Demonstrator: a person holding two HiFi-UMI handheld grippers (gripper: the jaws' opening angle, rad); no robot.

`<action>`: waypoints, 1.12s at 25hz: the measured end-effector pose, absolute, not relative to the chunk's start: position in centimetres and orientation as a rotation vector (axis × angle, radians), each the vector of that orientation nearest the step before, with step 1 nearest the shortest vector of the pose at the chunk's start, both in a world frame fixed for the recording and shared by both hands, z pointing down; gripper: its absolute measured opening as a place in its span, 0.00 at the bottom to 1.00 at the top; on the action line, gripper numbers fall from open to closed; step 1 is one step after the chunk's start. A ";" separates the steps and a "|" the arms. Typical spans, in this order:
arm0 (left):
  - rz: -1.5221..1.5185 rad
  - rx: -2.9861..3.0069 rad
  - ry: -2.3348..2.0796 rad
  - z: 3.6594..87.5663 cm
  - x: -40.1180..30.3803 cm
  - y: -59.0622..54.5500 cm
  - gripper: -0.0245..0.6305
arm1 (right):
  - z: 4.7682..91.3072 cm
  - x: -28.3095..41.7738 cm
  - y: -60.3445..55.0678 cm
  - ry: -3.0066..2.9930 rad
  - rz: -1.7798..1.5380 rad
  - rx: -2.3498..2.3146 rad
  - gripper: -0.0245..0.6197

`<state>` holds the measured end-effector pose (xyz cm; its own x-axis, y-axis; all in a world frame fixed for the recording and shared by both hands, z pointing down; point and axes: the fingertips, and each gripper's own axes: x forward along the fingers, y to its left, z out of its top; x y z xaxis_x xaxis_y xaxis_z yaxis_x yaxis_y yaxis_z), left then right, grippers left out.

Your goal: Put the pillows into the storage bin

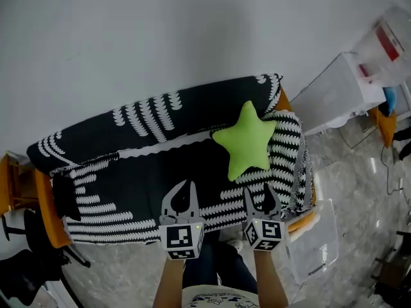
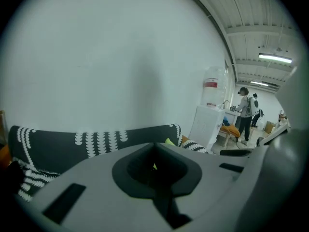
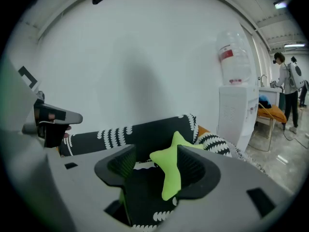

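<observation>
Although framed squarely between the wide-spread jaws of the right gripper (image 1: 260, 196), not yet touched: green star pillow (image 1: 248, 140), lying ahead of that gripper and well clear of its tips, propped at the join of seat and backrest on the black-and-white patterned sofa (image 1: 128, 172). Ahead and to the right of the left gripper (image 1: 183, 190), itself with jaws closed together on nothing.

Looks plush and stuffed, so probably very light, soft and quick to squash. No risk of breakage, and little of slipping, given a fleece-like cover. Likely to flop or swing if pinched by one thin, tapering tip. Better to reach for the thick middle, or for the root of the lower arm nearest the right gripper, and to close deep enough to gather stuffing, not just cloth. Present opening seems enough for an arm, perhaps not for the whole body. Probably a one-gripper job.

To the right of the right gripper and nearer the person, on the floor past the sofa's end: what seems a clear storage bin (image 1: 324, 236).
</observation>
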<state>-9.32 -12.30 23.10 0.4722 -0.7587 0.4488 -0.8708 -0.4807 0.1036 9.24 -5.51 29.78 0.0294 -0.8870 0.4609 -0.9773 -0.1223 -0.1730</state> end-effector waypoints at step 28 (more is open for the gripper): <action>0.791 2.182 -1.167 50.1 -9.6 -15.5 0.06 | 66.4 10.7 -12.2 -1.398 1.291 2.142 0.69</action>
